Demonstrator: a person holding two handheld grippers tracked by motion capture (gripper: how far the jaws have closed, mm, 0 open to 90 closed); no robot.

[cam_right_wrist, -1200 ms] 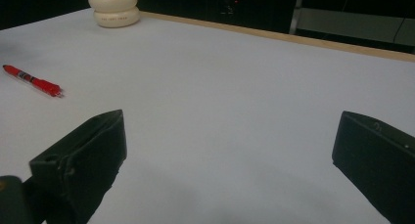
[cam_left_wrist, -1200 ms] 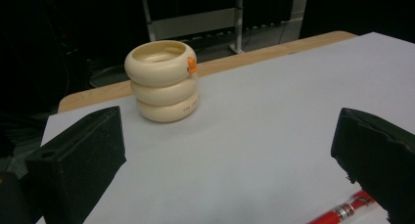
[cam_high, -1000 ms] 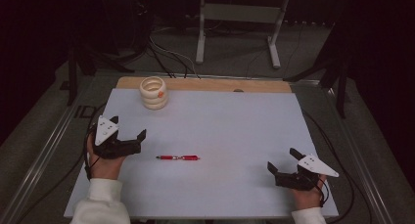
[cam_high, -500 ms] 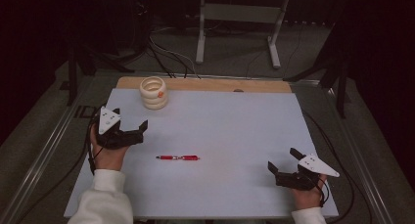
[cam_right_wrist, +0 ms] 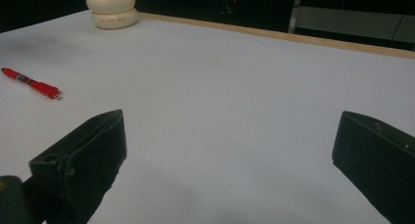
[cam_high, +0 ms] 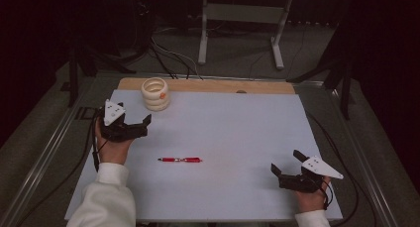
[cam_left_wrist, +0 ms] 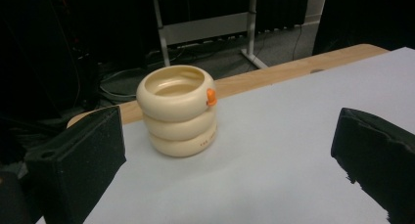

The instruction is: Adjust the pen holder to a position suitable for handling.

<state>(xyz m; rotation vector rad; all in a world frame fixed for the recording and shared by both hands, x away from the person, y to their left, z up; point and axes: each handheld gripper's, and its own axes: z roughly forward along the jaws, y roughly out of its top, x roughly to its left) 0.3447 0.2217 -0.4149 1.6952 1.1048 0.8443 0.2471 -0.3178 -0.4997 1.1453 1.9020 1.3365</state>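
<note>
The cup (cam_left_wrist: pixel 177 109), a cream stack of ribbed rings, was seen upright near the table's (cam_high: pixel 237 123) far left corner, with the left gripper (cam_high: pixel 134 127) held just short of it, jaws spread wide. It was judged light, rigid and rather slick, best pinched across the rim or at a groove between rings; the right gripper (cam_high: pixel 291 168) was held near the near right corner, jaws apart and empty.

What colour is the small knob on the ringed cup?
Orange, on the cream cup; the knob shows best in the left gripper view.
</note>
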